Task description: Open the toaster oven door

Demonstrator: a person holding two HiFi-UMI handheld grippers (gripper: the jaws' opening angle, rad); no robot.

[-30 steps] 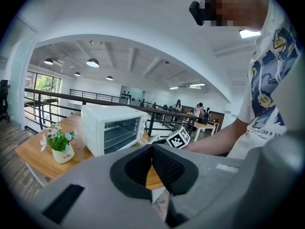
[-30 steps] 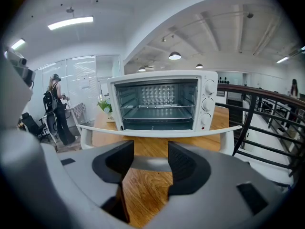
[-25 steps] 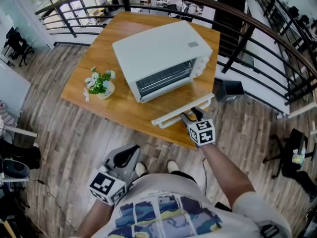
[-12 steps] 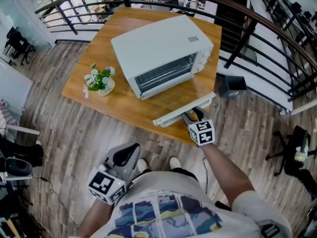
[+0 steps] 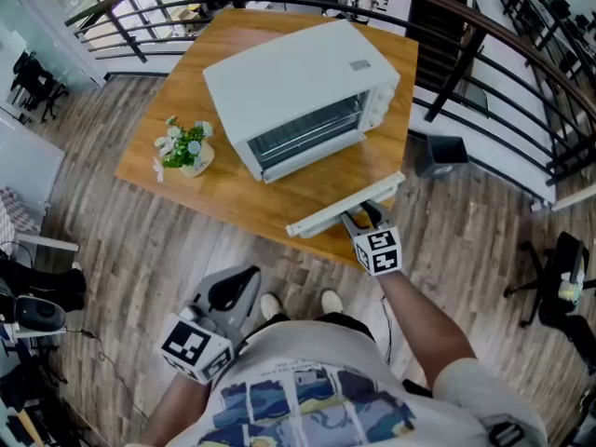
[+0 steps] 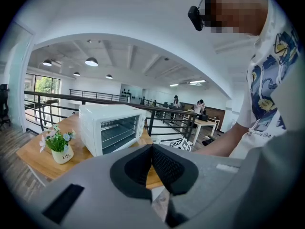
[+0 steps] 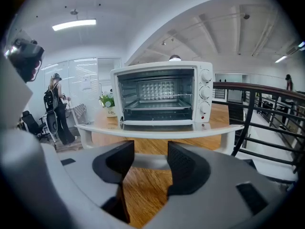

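Note:
A white toaster oven (image 5: 298, 82) stands on a wooden table (image 5: 228, 203), and its glass door (image 5: 345, 208) hangs down flat toward me over the table's near edge. In the right gripper view the oven's (image 7: 162, 92) cavity and rack show, with the lowered door (image 7: 157, 130) in front. My right gripper (image 5: 360, 218) is open at the door's front edge, and the white handle bar (image 7: 150, 162) lies across the gap between its jaws. My left gripper (image 5: 235, 287) hangs low by my body, shut and empty, away from the oven (image 6: 107, 128).
A small flower pot (image 5: 186, 152) sits on the table left of the oven. A dark curved railing (image 5: 466, 54) runs behind and to the right of the table. A black bin (image 5: 438, 166) stands on the wood floor at the right. A person stands far left in the right gripper view.
The view has shifted slightly. The door stays down and my right gripper stays at its handle. My left gripper has drifted a little down and left.

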